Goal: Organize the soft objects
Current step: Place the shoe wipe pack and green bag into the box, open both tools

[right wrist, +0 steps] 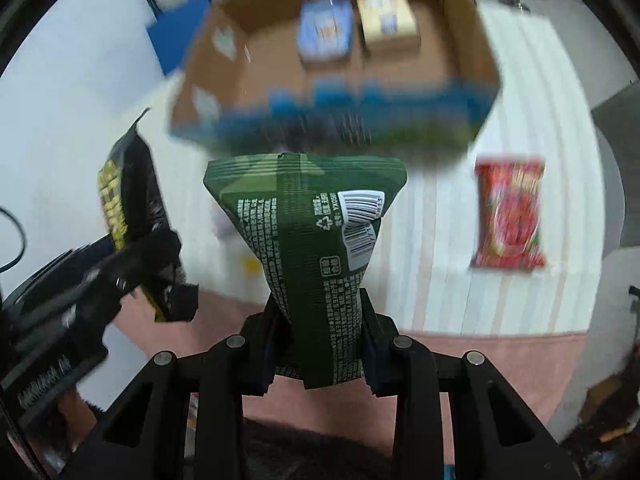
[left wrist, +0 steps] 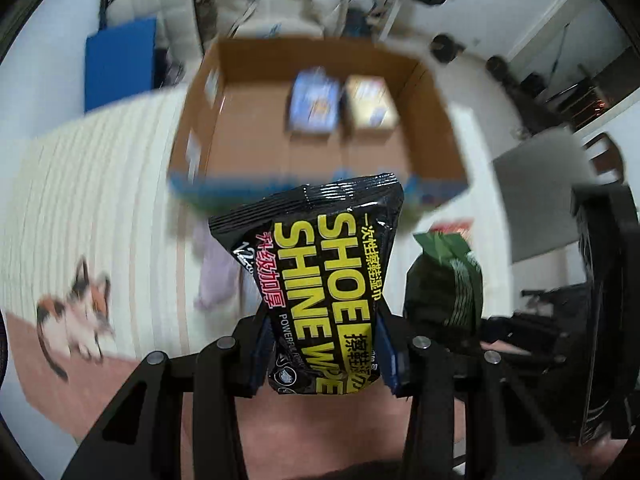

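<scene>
My left gripper (left wrist: pixel 324 320) is shut on a black shoe-shine wipes pack (left wrist: pixel 320 264) with yellow lettering, held above the rug in front of an open cardboard box (left wrist: pixel 196 120). My right gripper (right wrist: pixel 320 312) is shut on a dark green wipes pack (right wrist: pixel 316 240), also held up before the box (right wrist: pixel 472 40). Each held pack shows in the other view: the green one (left wrist: pixel 448 276) at right, the black one (right wrist: pixel 128 208) at left. In the box lie a blue pack (left wrist: pixel 314 102) and a tan pack (left wrist: pixel 372 102). A red pack (right wrist: pixel 510 210) lies on the rug.
A cream striped rug (left wrist: pixel 100 184) with a cat picture (left wrist: pixel 76 312) and pink border covers the floor. A lilac soft item (left wrist: pixel 216 276) lies under the black pack. A blue mat (left wrist: pixel 120 64), sofa and dark gear stand behind the box.
</scene>
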